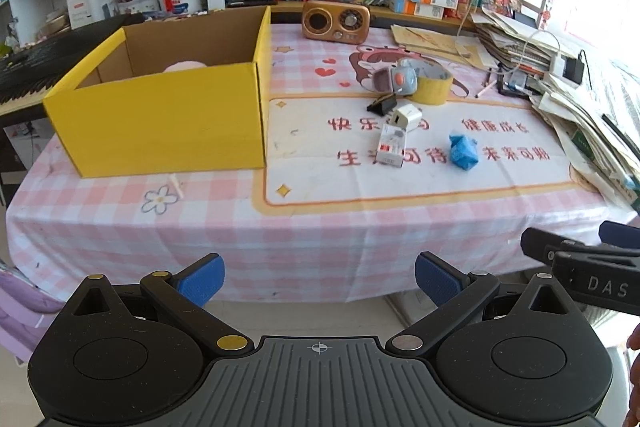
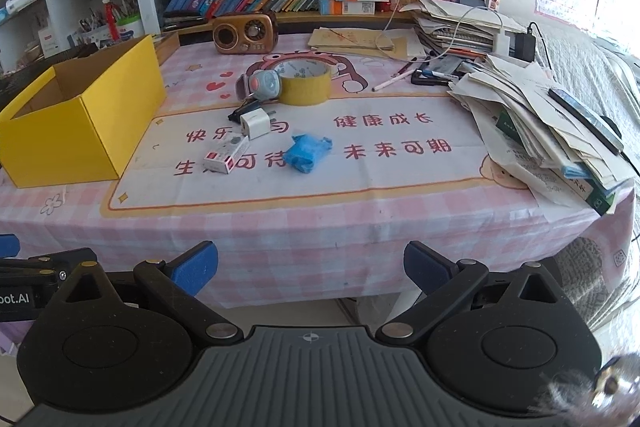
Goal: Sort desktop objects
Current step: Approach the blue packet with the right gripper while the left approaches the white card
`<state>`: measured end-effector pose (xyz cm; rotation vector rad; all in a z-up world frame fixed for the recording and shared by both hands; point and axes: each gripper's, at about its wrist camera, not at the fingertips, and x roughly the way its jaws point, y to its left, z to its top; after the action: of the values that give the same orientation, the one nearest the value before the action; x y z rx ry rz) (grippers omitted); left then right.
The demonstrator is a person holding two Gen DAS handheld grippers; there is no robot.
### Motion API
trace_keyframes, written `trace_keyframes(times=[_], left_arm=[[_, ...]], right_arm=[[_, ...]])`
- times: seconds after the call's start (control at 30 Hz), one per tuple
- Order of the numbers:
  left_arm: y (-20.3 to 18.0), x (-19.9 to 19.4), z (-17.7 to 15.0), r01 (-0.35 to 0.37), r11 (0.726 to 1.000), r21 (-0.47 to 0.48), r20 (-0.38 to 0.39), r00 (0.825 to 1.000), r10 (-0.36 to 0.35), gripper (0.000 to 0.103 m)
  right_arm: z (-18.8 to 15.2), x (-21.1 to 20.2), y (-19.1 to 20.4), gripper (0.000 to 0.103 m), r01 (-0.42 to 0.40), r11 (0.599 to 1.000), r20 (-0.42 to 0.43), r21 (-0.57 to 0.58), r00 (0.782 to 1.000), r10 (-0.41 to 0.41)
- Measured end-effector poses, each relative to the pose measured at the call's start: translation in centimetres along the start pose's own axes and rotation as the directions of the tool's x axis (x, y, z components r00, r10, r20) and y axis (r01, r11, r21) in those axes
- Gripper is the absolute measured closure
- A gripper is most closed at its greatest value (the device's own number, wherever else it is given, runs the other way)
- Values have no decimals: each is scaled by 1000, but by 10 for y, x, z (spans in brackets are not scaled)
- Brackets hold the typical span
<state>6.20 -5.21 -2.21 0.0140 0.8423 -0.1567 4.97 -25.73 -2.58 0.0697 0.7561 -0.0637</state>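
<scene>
Bookshelves crowd the top of both views, and below them the desk (image 1: 320, 227) wears a pink checked cloth. At centre frame sits the clutter awaiting sorting: tape roll (image 2: 305, 85), white plug (image 2: 256, 125), small carton (image 2: 225, 155), blue wad (image 2: 306, 154), all bunched close together. The yellow box (image 1: 168, 115) stands open at left of frame, well apart from them, likely the bin for sorting into. Left tool (image 1: 319, 279) hangs off the desk's near edge, jaws spread wide, empty, touching nothing. Right tool (image 2: 311, 267) mirrors it, wide open and empty too. Nothing picked up yet, by my read.
</scene>
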Motion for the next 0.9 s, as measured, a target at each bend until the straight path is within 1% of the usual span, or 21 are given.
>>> trace_keyframes(times=[0.2,0.27,0.43,0.7,0.9], left_arm=[[-14,16,16,-9,1000,-30,6,1000,9,1],[-19,22,21,-11,999,-35,8,1000,12,1],[-33,36,34,-19,999,-42,8,1000,19,1],[-52,59,52,-35,999,-33,-9,999,35,1],[-55,71,64,-66,997,-33,-24,998,65,1]], right_arm=[[20,18,-12,3,-39,998,0,-43,999,39],[26,24,-17,6,-50,997,-3,-56,999,50],[41,43,-32,8,-77,994,-11,-76,997,77],[57,78,-50,12,-127,990,-70,-67,990,123],[68,108,-47,17,-182,979,-109,-93,979,171]])
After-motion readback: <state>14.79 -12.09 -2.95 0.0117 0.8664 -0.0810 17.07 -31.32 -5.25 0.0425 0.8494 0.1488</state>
